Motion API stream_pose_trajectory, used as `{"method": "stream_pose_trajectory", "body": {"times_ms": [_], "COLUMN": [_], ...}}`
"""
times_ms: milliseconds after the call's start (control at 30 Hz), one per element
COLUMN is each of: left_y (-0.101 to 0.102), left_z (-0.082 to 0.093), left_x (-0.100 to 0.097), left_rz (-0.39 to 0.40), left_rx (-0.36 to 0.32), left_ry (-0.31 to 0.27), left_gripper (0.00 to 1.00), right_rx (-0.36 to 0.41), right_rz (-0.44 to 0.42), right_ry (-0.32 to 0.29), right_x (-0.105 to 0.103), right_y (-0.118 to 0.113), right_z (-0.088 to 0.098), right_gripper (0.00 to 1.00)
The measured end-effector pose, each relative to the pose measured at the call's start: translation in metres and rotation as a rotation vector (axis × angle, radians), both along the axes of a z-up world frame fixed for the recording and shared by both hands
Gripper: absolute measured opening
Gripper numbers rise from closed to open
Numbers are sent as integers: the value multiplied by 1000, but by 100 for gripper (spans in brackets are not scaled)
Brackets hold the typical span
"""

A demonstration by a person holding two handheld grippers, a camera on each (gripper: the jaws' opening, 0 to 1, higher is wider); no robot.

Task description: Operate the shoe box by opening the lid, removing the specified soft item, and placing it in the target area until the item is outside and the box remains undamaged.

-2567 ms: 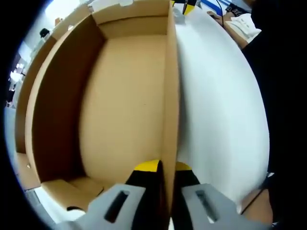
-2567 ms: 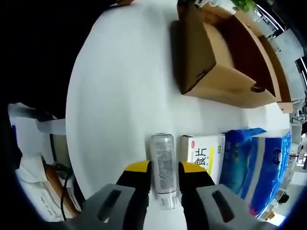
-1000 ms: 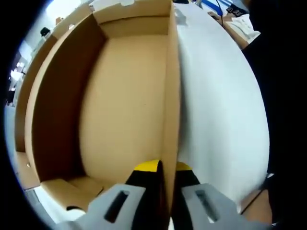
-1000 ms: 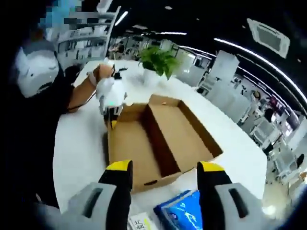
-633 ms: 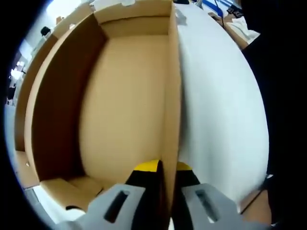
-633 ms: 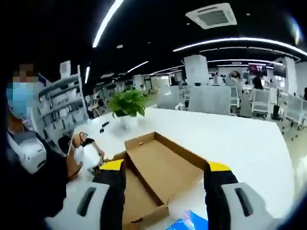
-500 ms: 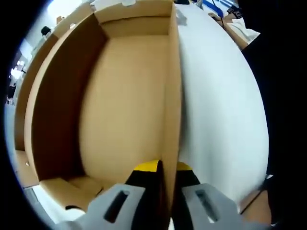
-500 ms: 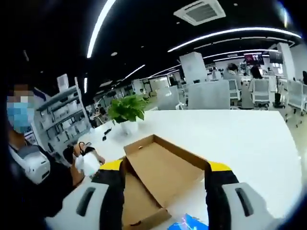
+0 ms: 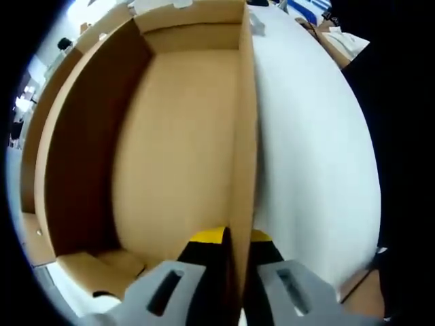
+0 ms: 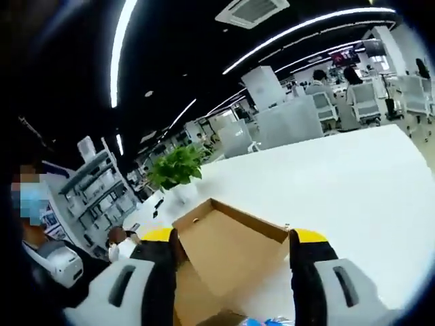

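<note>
Left gripper (image 9: 228, 238), at 6 o'clock in the left gripper view: yellow-tipped jaws clamped on the near side wall of the shoe box (image 9: 170, 136), one jaw inside, one outside. Box interior bare cardboard, running from 6 toward 12 o'clock; folded flap (image 9: 102, 268) at 7 o'clock. Box resting on a white table (image 9: 312, 149), spread from 1 to 5 o'clock beside the gripped wall. Blue and white things at 1 o'clock, too small to identify.

Right gripper (image 10: 234, 238), at 6 o'clock in the right gripper view: jaws wide apart, nothing between them, lifted above the table. Same box (image 10: 228, 248) seen open between the jaws, at 6 o'clock, lying on the table (image 10: 340, 183). Potted plant (image 10: 175, 170) at 10 o'clock past the box, on the table. Person (image 10: 47, 251) at 8 o'clock, with a hand (image 10: 122, 246) near the box's left end. Shelving (image 10: 95, 183) at 9 o'clock. Office chairs (image 10: 367, 92) and desks at 2 o'clock, beyond the table. Ceiling light strips (image 10: 122, 41) from 11 to 1 o'clock; ceiling vent (image 10: 251, 10) at 12.
</note>
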State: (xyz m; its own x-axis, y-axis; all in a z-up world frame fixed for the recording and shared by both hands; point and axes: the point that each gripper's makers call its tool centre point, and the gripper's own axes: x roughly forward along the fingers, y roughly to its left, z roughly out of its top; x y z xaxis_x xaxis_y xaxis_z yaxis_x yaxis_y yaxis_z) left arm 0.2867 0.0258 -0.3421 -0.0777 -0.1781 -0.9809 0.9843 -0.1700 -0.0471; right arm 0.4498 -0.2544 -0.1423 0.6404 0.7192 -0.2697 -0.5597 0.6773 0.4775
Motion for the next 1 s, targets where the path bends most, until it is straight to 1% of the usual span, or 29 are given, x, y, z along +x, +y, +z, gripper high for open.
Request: {"method": "stream_pose_trajectory", "body": {"times_ms": [67,133,200,267,333,433,467,500,567,600,633,767,833,900,967,1000], "left_y": [-1,-1,-1,-1,-1,-2,-2,-2,-2,-3,-3,-2,-2,-3,-3,-3], "left_z": [0,0,0,0,0,0,0,0,0,0,0,0,0,0,0,0], "left_x": [0,1,1,1,1,1,1,0,1,2,2,1,1,1,1,1], "left_rz": [-1,-1,-1,-3,-1,-3,-4,-10,-8,-6,-6,-7,-8,-7,-10,-10], "left_rx": [0,1,1,1,-1,-1,-1,-1,-2,-2,-2,-3,-3,-3,-4,-4], "left_ry": [-1,-1,-1,-2,2,4,4,2,4,5,6,5,4,5,5,4], "left_gripper": [3,3,3,3,3,3,3,3,3,3,3,3,3,3,3,3], "right_rx": [61,39,42,69,79,87,109,113,105,110,119,119,116,114,105,113], "right_rz": [5,-21,-23,-30,-44,-48,-59,-64,-62,-61,-62,-56,-57,-60,-70,-77], "right_ry": [40,71,76,120,139,151,175,187,202,211,224,267,287,291,289,302], "right_x": [3,8,17,22,30,33,38,41,36,36,40,44,41,40,41,44], "right_y": [3,2,-6,-12,-17,-17,-20,-21,-8,-5,-7,-3,2,5,6,4], "right_z": [-6,-21,-28,-37,-45,-53,-58,-61,-69,-71,-73,-85,-92,-95,-97,-99], "right_gripper": [67,66,64,63,62,61,60,59,54,53,52,50,49,48,43,40]}}
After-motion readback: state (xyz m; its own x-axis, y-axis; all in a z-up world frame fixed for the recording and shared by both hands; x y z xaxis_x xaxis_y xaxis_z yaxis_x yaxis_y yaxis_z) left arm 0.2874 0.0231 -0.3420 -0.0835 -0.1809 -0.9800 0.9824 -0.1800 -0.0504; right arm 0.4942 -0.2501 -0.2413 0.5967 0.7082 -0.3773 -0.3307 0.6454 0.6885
